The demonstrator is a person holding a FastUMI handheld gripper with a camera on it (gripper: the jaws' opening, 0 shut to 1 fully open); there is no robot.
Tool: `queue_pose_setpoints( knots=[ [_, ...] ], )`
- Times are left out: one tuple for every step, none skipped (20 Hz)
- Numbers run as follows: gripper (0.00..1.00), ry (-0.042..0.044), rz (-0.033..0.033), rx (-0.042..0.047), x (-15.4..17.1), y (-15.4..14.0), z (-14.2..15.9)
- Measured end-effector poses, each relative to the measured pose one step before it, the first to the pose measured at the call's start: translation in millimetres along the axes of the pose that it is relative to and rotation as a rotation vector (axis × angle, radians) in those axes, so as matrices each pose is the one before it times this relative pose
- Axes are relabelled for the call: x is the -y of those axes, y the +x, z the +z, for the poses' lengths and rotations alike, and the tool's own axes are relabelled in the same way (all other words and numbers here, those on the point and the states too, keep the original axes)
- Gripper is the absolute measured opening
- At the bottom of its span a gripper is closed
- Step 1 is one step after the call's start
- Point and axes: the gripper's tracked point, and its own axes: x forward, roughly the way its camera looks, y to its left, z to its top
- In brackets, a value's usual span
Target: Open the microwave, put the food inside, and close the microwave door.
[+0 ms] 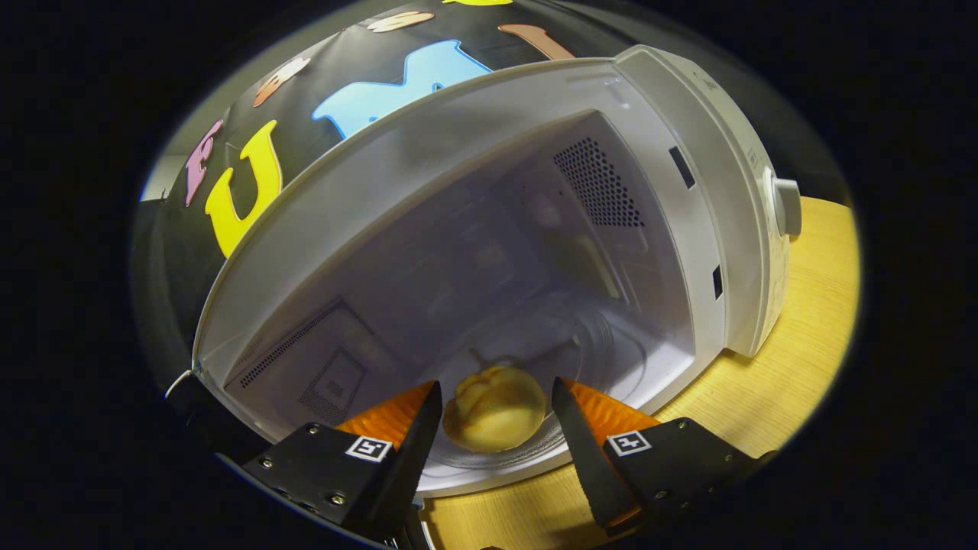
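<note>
From the gripper view, the microwave [688,153] stood on a pale wooden desk [795,367] with its door swung out of the way and the white cavity wide open, a perforated vent on the right inner wall and another vented panel low on the left wall. The food [495,409], a pale yellow bun-like lump, sat on the glass turntable [611,351] near the front of the cavity, just inside the sill. The hand-held gripper [497,412] pointed into the opening with its two fingers spread to either side of the food; a sliver of space showed between each finger and the lump, so the fingers looked released rather than pressing on it, and the food appeared to rest on the glass by its own weight. A control knob [787,206] stuck out on the microwave's front panel at the right, well apart from the fingers. Judged from this, the placing step seemed done or all but done, with the closing of the door not yet begun. The next move probably called for drawing the hand-held gripper straight back without nudging the food, then finding the door at the left and pushing it shut until it latched
</note>
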Motion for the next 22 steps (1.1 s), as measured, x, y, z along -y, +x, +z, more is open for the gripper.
queue_pose_setpoints(
  knots=[
    [0.87,-0.00848,0.00746,0.00123,-1.93,-3.23,-0.51],
    [0.87,-0.01729,0.01025,-0.00163,-2.51,-3.55,-0.13],
    [0.87,-0.02501,0.0075,-0.00618,-1.28,-5.08,-2.72],
    [0.87,-0.02535,0.00799,-0.00326,-1.12,-7.57,-0.96],
    [0.87,-0.02038,0.01103,0.00003,-1.45,-10.02,0.53],
    [0.87,-0.01811,0.01288,-0.00004,-2.18,-12.0,1.82],
    [0.87,-0.01736,0.01431,0.00069,-3.26,-14.19,1.73],
    [0.87,-0.0172,0.01285,0.00322,-3.48,-15.89,3.94],
    [0.87,-0.01687,0.0149,0.00256,-3.1,-16.69,3.98],
    [0.87,-0.02359,0.02193,0.00196,-5.41,-17.99,5.83],
    [0.87,-0.02675,0.01671,0.00048,-3.56,-18.18,5.1],
    [0.87,-0.02523,0.02292,0.00514,-4.71,-19.47,6.81],
    [0.87,-0.02118,0.01936,0.0068,-4.24,-18.5,8.5],
    [0.87,-0.02318,0.0118,0.00729,-2.9,-18.67,8.89],
    [0.87,-0.01956,0.0094,0.01329,0.68,-18.91,7.82],
    [0.87,-0.0088,0.00834,0.00805,-0.8,-17.51,7.96],
    [0.87,-0.00514,0.02055,0.00197,-3.33,-17.09,5.68],
    [0.87,-0.00818,0.01738,-0.00298,-3.7,-15.69,4.5],
    [0.87,-0.01561,0.01961,-0.00201,-3.39,-13.67,3.52],
    [0.87,-0.02155,0.01973,-0.00175,-4.05,-13.87,2.97],
    [0.87,-0.03097,0.02409,0.00168,-6.26,-12.34,1.01],
    [0.87,-0.02526,0.02227,-0.0036,-6.3,-11.89,0.14]
  ],
)
